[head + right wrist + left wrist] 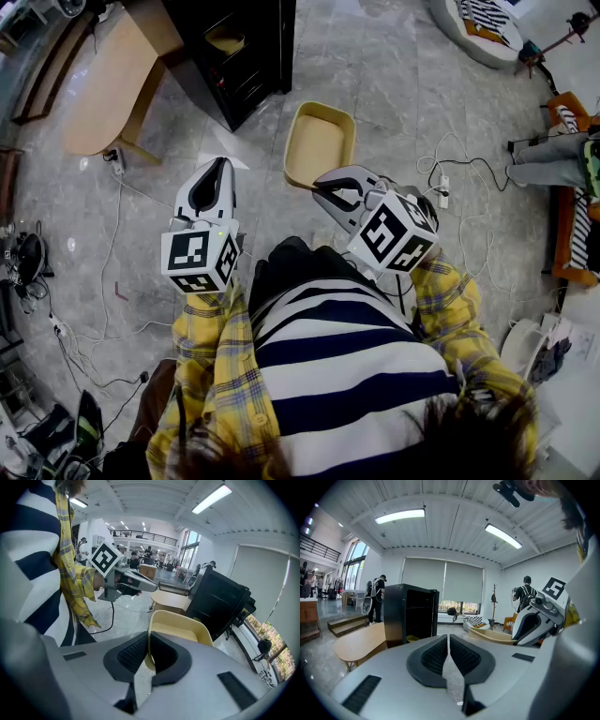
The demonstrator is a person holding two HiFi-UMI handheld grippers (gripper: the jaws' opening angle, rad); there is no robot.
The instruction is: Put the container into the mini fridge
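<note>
**Head view.** The right claw (324, 191) is closed on the near rim of the container (319, 141), a shallow pale-yellow rectangular tub. It is carried clear of the floor (394, 75), short of the mini fridge (239, 47) and somewhat to its right. The black fridge stands with its interior open to view, and a low wooden counter (108, 80) sits just beside it on the left. The left claw (220, 169) hangs empty, also short of the fridge. The floor is grey stone tile, with a power strip (443, 190) lying well to the right of the fridge.

**Left gripper view.** The jaws are drawn together to a thin slit with nothing between them. The fridge's dark shelves lie ahead, and the container is to the fridge's right.

**Right gripper view.** The jaws pinch one thin side wall of the container, one pad inside and one outside. The tub looks empty, light, fairly stiff and probably smooth. Held by a single edge it may swing or slip, so a mid-rim hold, or a second hold on the opposite wall, seems sounder. The room is a large bright hall, with strip lights (399, 516) overhead and blinds (440, 581) behind the fridge.
</note>
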